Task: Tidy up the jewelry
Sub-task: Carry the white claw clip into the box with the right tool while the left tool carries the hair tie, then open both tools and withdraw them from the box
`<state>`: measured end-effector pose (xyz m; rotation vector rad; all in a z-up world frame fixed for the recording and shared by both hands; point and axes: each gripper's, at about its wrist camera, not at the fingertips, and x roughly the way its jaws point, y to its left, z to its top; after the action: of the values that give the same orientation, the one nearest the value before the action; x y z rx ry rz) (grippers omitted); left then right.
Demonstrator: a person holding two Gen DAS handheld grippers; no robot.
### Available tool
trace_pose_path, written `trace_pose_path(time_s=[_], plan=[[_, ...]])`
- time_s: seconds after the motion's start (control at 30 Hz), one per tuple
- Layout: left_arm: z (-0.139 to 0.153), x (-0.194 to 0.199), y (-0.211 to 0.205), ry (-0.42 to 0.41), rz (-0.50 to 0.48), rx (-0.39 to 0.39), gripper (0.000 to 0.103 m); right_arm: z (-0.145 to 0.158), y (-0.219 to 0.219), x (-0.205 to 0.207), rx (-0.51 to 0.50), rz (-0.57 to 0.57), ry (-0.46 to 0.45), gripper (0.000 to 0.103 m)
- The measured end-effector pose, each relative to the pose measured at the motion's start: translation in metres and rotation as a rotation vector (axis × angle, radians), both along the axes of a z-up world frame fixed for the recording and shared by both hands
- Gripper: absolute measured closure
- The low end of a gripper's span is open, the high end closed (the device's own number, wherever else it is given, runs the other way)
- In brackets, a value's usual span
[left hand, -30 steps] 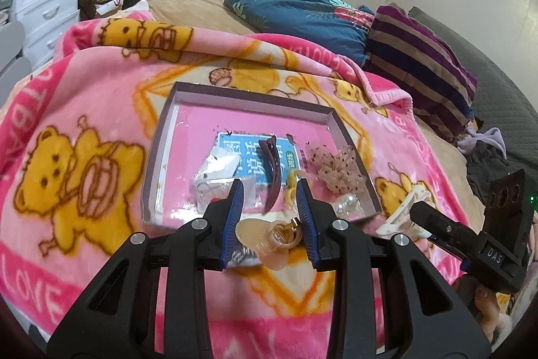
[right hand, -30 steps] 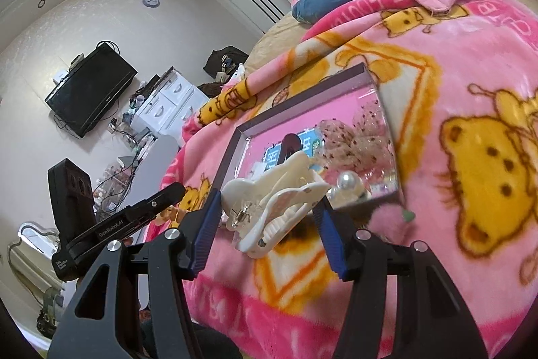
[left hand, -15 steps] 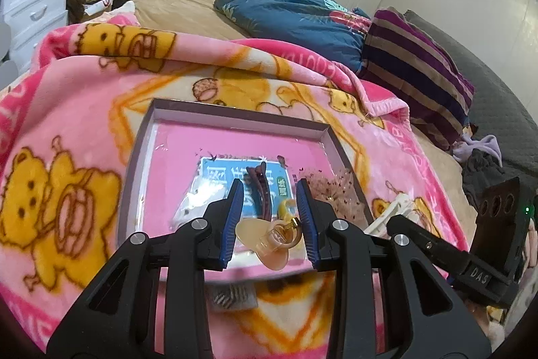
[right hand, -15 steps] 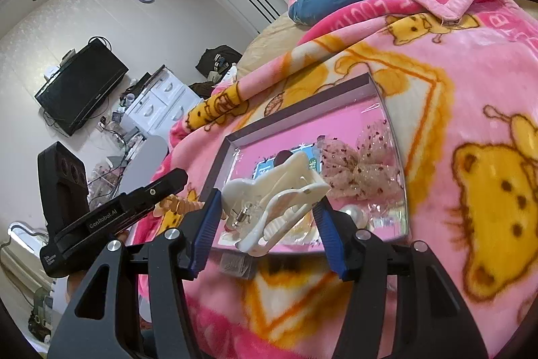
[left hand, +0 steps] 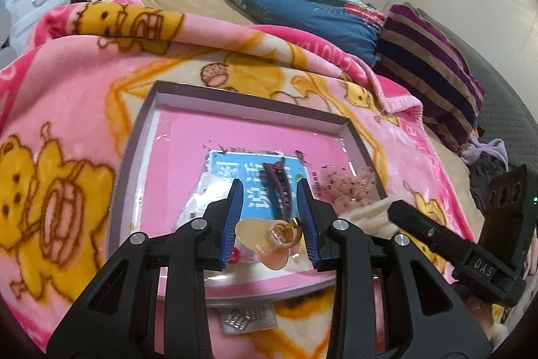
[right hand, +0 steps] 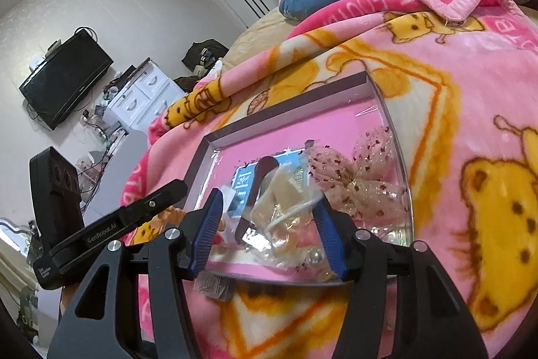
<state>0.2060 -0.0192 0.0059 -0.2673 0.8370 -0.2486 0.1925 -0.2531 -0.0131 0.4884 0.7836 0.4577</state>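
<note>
White claw clip [right hand: 285,201] dropped from right hand-held gripper [right hand: 269,224] into tray [right hand: 285,110]

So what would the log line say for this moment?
left gripper: shut on amber clip, above tray | right gripper: cream clip between fingers, blurred, grip unclear | stage: placing

Off to the right of the left gripper [left hand: 270,211], the other black handle [left hand: 470,254] reads "DAS"; from the right wrist view, the arm [right hand: 101,229] to the gripper's left says "GenRobot.AI". White characters on the blue card [left hand: 248,177] ahead, not legible. Pink blanket [right hand: 370,5] lettering: too folded to read
</note>
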Motion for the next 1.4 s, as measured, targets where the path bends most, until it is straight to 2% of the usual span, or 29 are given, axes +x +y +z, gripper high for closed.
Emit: trace_pose_path(time_s=[0.43, 0.63, 0.8, 0.93, 1.0, 1.17, 1.4], plan=[[-0.01, 0.005, 0.011, 0.022, 0.022, 0.018, 0.077, -0.004, -0.004, 0.007, -0.013, -0.028, 0.017, 0.045], [-0.006, 0.0, 0.009, 0.015, 0.018, 0.042, 0.064, 0.0, -0.011, -0.005, -0.024, -0.048, 0.01, 0.031], [0.0, -0.009, 0.009, 0.006, 0.02, 0.052, 0.047, 0.005, -0.019, -0.018, -0.034, -0.065, -0.003, 0.018], [0.007, -0.015, 0.01, -0.007, 0.03, 0.054, 0.037, 0.008, -0.026, -0.027, -0.04, -0.078, -0.004, 0.013], [0.011, -0.02, 0.011, -0.016, 0.032, 0.058, 0.026, 0.009, -0.029, -0.031, -0.04, -0.079, -0.002, 0.013], [0.017, -0.029, 0.013, -0.024, 0.051, 0.064, 0.011, 0.011, -0.032, -0.041, -0.044, -0.078, -0.013, 0.011], [0.03, -0.046, 0.014, -0.053, 0.059, 0.066, 0.009, 0.014, -0.034, -0.057, -0.091, -0.087, -0.04, 0.009]])
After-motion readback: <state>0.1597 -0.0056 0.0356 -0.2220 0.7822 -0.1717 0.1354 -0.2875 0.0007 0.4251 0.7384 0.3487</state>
